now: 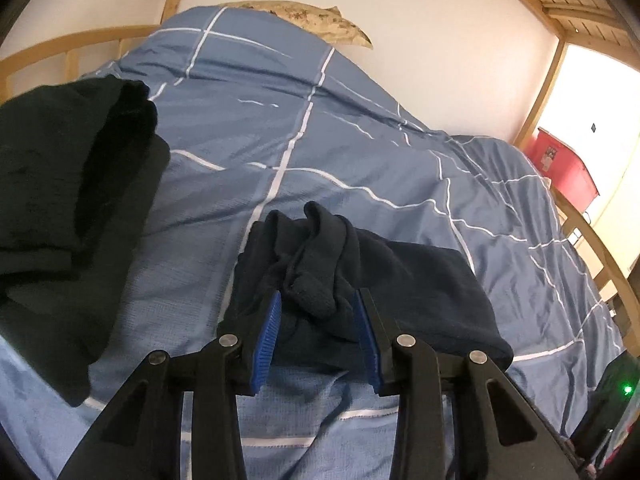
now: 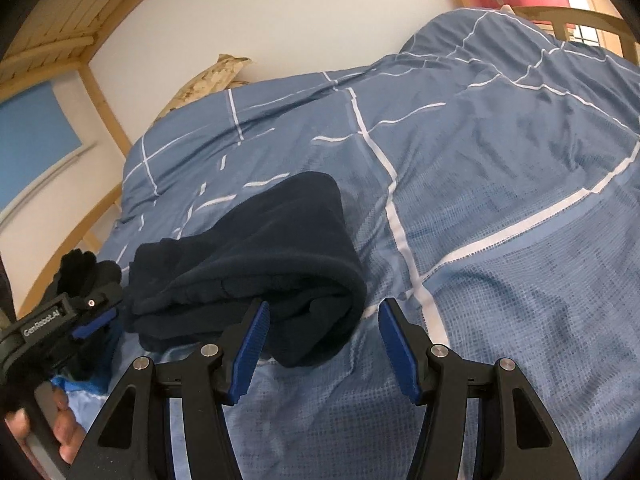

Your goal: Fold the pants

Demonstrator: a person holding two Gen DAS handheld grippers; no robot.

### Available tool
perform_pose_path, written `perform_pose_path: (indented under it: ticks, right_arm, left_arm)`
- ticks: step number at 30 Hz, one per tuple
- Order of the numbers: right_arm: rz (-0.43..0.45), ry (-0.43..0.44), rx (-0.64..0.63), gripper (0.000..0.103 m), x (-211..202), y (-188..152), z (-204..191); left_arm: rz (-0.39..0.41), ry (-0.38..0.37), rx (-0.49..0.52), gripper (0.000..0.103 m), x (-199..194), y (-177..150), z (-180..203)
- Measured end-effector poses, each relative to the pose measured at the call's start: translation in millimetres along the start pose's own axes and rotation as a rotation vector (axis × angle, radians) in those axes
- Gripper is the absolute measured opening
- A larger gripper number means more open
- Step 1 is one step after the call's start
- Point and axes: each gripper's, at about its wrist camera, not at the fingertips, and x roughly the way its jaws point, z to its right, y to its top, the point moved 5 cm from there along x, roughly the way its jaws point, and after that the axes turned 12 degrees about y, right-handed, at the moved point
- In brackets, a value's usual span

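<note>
The dark navy pants [image 1: 384, 280] lie folded into a thick bundle on the blue checked duvet [image 1: 320, 140]. My left gripper [image 1: 318, 300] is open with its blue pads either side of the bundle's bunched end, not pinching it. In the right wrist view the folded pants [image 2: 260, 256] lie just ahead. My right gripper [image 2: 324, 312] is open at the bundle's rounded folded end, its left pad against the fabric, its right pad over bare duvet. The left gripper [image 2: 84, 320] shows at that view's left, at the bundle's other end.
A second pile of dark clothing [image 1: 64, 184] lies on the duvet to the left. A wooden bed frame [image 1: 600, 256] edges the bed, with a red bin [image 1: 568, 164] beyond. A white wall stands behind. A patterned pillow [image 1: 332, 24] peeks over the duvet.
</note>
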Motion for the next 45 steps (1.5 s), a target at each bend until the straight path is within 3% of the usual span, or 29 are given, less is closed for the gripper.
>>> perform_pose_path:
  ticks: [9,11,15,20,23,25,30,33,40,42,43,45]
  right_arm:
    - [-0.019,-0.018,0.003,0.058,6.5,-3.9,3.7]
    - [-0.032,-0.012,-0.009,0.058,7.8,-5.2,3.5]
    - [-0.053,-0.019,-0.016,0.058,10.2,-6.3,4.2]
    - [-0.065,-0.062,-0.024,0.058,12.8,-3.9,5.2]
    - [-0.088,-0.125,-0.007,0.058,17.2,-3.3,12.7]
    - [-0.092,-0.165,-0.015,0.051,17.8,-3.4,13.8]
    - [-0.074,-0.278,-0.070,0.050,13.5,-2.9,10.2]
    - [-0.084,-0.287,-0.072,0.050,14.0,-3.2,11.1]
    - [-0.132,-0.284,-0.102,0.055,8.0,-4.0,3.5]
    - [-0.122,-0.269,-0.101,0.055,-6.0,-4.3,-3.2]
    - [-0.096,-0.250,-0.099,0.055,-16.1,-3.1,-7.5]
    - [-0.050,-0.214,-0.102,0.055,-31.8,3.7,-15.2]
  left_arm:
    - [-0.067,-0.008,-0.023,0.036,26.3,6.6,7.6]
    - [-0.058,-0.001,-0.011,0.011,25.8,7.9,8.1]
    - [-0.008,-0.009,-0.014,0.011,10.8,13.6,1.2]
    - [0.077,0.060,-0.004,0.011,-15.1,18.9,-14.1]
    - [0.016,0.116,-0.012,0.011,0.0,11.5,-27.1]
    - [-0.034,0.105,-0.041,0.011,10.6,3.1,-34.4]
    - [-0.072,0.121,-0.059,0.012,24.2,-5.4,-43.1]
    - [-0.069,0.132,-0.047,0.013,24.2,-5.9,-41.1]
    - [-0.053,0.202,0.001,0.036,8.2,-6.3,-39.0]
    - [0.011,0.223,0.025,0.052,-10.4,-4.0,-34.5]
    - [0.083,0.227,0.051,0.062,-27.6,-2.0,-28.8]
    - [0.156,0.223,0.097,0.069,-44.5,2.1,-20.6]
